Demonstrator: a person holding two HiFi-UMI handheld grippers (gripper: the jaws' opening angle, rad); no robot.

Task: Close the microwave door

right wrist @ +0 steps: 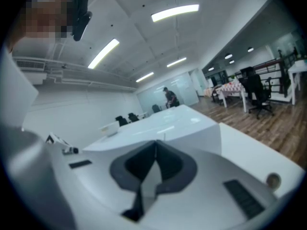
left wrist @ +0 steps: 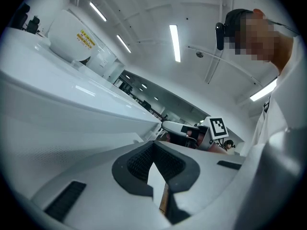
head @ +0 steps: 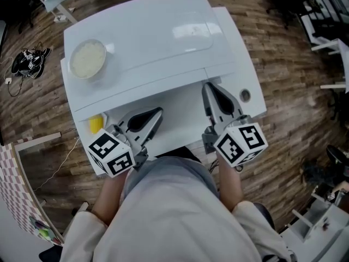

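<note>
White microwave [head: 158, 42], brown wood-grain floor [head: 283, 91]

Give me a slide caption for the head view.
Person holds left gripper and right gripper, jaws shut, at the microwave front; bowl on top.

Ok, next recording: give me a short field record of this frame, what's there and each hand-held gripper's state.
setting: white appliance, wood floor around it
on top: round bowl, pale contents, far left corner
front left: small yellow object
left hand-held gripper: jaws together, nothing held
right hand-held gripper: jaws together, nothing held
door state: cannot tell
</note>
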